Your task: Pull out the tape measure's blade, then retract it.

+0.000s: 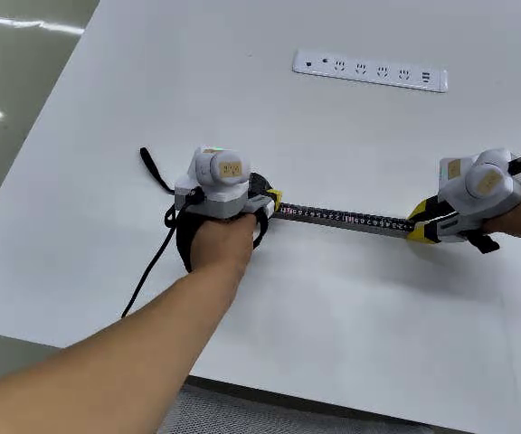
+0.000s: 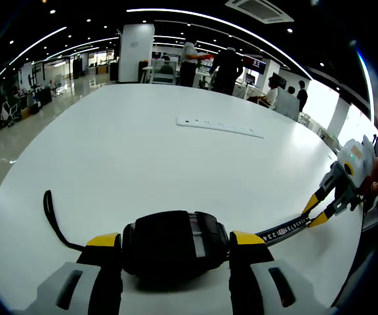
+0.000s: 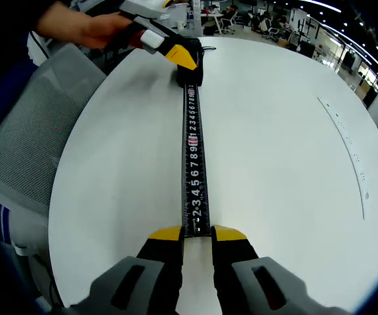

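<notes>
We are finding the left gripper [image 2: 176, 239] clamping the black tape measure case [image 2: 174, 256] between its yellow-tipped jaws, apparently anchoring it on the white table [image 1: 333, 307] so the pull meets resistance. The blade [image 3: 194, 164] is running straight and low over the table, from that case across to the right gripper [image 3: 195, 234], whose narrowly set jaws are pinching the blade's end by its edges. We are judging the blade well extended; retraction is not yet done.
</notes>
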